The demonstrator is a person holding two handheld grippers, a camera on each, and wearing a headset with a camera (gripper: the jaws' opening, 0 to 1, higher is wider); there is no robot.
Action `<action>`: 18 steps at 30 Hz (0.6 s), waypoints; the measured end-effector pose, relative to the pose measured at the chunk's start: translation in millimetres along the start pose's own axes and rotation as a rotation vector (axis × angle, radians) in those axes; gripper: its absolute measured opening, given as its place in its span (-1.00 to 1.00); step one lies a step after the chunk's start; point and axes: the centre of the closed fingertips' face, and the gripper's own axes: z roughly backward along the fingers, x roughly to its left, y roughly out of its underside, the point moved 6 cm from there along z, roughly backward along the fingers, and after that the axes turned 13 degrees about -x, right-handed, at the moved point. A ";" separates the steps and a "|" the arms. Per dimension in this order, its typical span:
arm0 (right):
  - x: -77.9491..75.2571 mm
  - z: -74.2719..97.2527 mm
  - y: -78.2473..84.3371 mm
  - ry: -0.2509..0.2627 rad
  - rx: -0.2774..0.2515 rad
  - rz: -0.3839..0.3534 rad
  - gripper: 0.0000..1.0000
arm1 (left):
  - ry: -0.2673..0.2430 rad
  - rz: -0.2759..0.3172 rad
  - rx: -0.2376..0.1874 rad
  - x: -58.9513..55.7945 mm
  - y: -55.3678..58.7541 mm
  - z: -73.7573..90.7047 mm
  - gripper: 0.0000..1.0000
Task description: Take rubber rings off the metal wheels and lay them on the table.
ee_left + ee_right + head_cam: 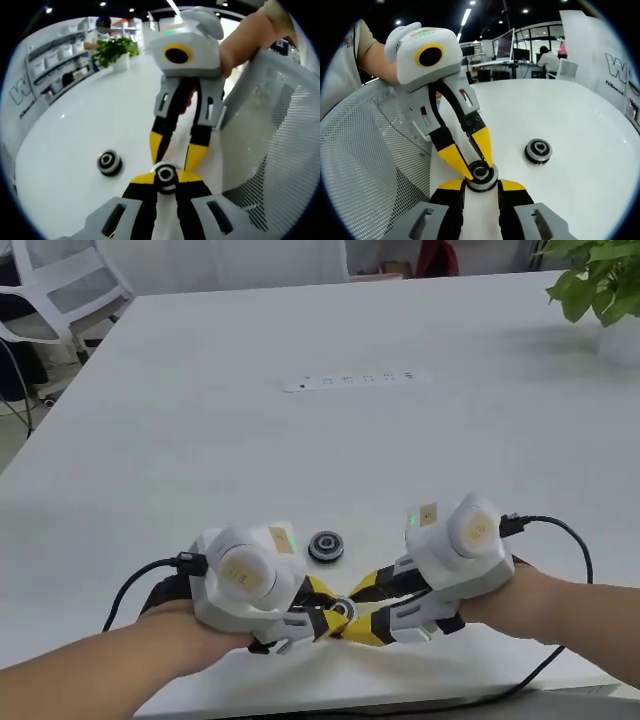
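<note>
Item: metal wheel (481, 174), at the near edge of the table (300, 440), gripped from two sides.
Left gripper (166, 181): jaws clenched on its rim.
Right gripper (481, 186): jaws clenched on the same wheel from the opposite side.
Second wheel (325, 546): lies flat just beyond, untouched, its dark rubber ring apparently on.
Loose rings on table: none seen.
Progress: judged early, with both rings left to strip.

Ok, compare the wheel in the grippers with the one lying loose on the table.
The gripped wheel is pinched by the left hand-held gripper and right hand-held gripper; the loose wheel lies untouched. The gripped wheel sits near the edge of the table, the loose wheel farther in. Both wear black rubber rings.
</note>
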 end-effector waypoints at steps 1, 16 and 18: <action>-0.2 0.3 0.2 0.000 0.001 0.000 -0.54 | -0.001 0.001 -0.001 0.0 0.0 0.0 -0.73; -0.4 6.5 4.9 -0.002 0.032 -0.003 -0.75 | -0.009 0.002 -0.007 0.1 1.1 0.1 -0.73; -0.3 6.7 5.0 -0.002 0.031 -0.004 -0.75 | -0.008 0.003 -0.008 -0.1 1.2 0.3 -0.73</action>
